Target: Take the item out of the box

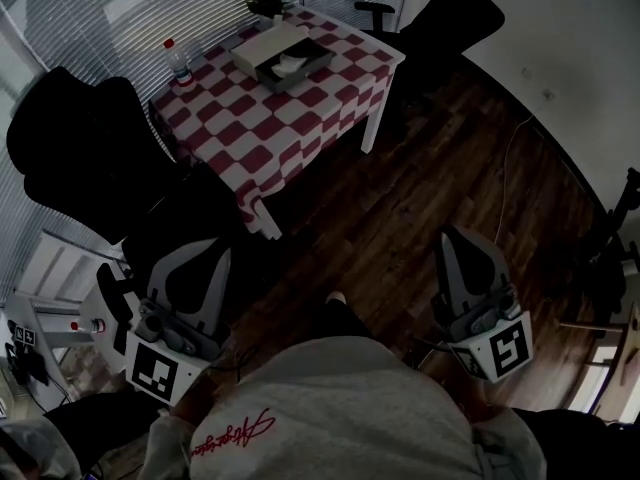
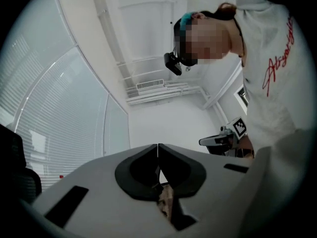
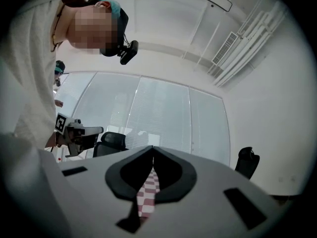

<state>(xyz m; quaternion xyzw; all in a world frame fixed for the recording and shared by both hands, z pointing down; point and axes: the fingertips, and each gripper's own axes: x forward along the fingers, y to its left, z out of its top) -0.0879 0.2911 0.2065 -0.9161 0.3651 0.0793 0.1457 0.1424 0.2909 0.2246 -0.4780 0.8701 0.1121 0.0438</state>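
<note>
A: Where was the box [image 1: 283, 56]?

B: On the far table [image 1: 372, 118], which had a red-and-white checked cloth [image 1: 300, 118] over it. The box was a shallow, open, pale tray with darker side walls, lying at an angle near the middle of the tabletop. The item [image 1: 291, 64] lay inside it, a small white thing against the dark interior.

A: Could you tell what the item was?

B: No, it was too small and the picture too dim. A bottle [image 1: 177, 61] with a red cap stood near the table's left corner and a small plant [image 1: 266, 3] at the far edge, both apart from the box. Neither gripper view showed the box. The right gripper view caught only a sliver of the cloth through the slit below its jaw tips, and the left gripper view caught a strip of wooden floor [image 1: 420, 178] the same way.

A: And the grippers?

B: Both were held low, close to the person's body and well apart from the table. The left gripper [image 2: 158, 145] had its jaws clenched tip to tip with nothing between them. The right gripper [image 3: 152, 147] was likewise closed and empty.
</note>
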